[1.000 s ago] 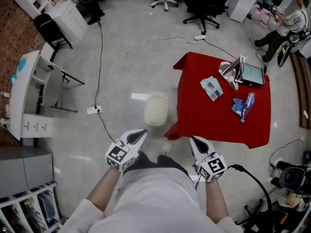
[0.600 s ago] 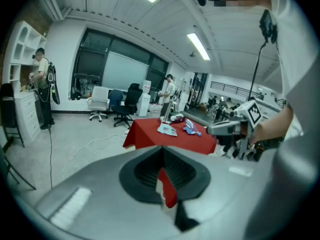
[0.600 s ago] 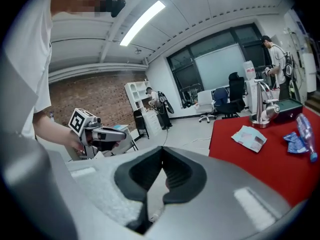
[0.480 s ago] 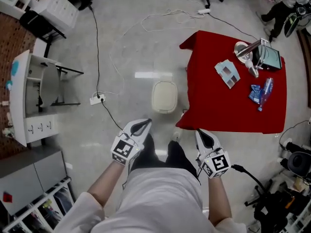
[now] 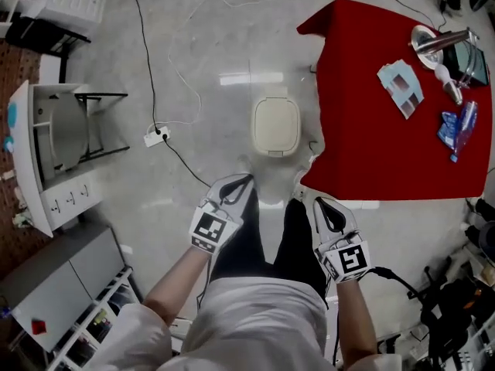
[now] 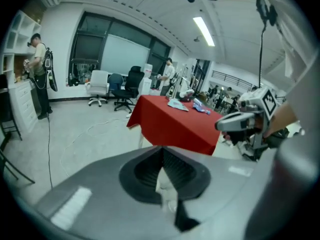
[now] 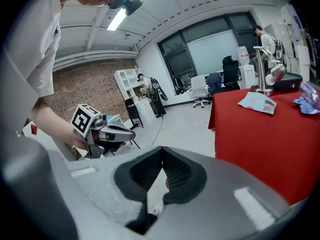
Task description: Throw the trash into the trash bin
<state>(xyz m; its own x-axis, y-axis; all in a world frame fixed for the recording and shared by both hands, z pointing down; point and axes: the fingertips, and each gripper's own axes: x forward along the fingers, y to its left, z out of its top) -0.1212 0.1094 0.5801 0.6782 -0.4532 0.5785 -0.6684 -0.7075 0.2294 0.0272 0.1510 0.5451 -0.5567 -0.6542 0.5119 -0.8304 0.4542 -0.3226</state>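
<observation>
Since a second ago the trash bin (image 5: pixel 276 126) has slid up the head view and looks slightly larger. The red worktop (image 5: pixel 371 161) has shifted toward the upper right, and both hand-held grippers have sunk lower beside the person's dark trousers.

The bin is cream with its lid down. It stands on the pale floor just beside the worktop's left edge, not touching the cloth. The trash lies on the worktop, well apart from the bin. A blue wrapper (image 5: pixel 447 128) and a clear bottle (image 5: pixel 464 120) lie together near the right side, and a pale-blue folded paper (image 5: pixel 401 89) lies further in. A metal bowl (image 5: pixel 428 35) sits at the far corner.

The left hand-held gripper (image 5: pixel 238 185) is clenched, its tips meeting with nothing between them. The right hand-held gripper (image 5: pixel 322 207) is likewise clenched and empty. Both point forward and down, the left toward the floor below the bin, the right near the worktop's near edge, far from the trash.

A white power strip (image 5: pixel 157 136) with its cable lies on the floor to the left of the bin.
</observation>
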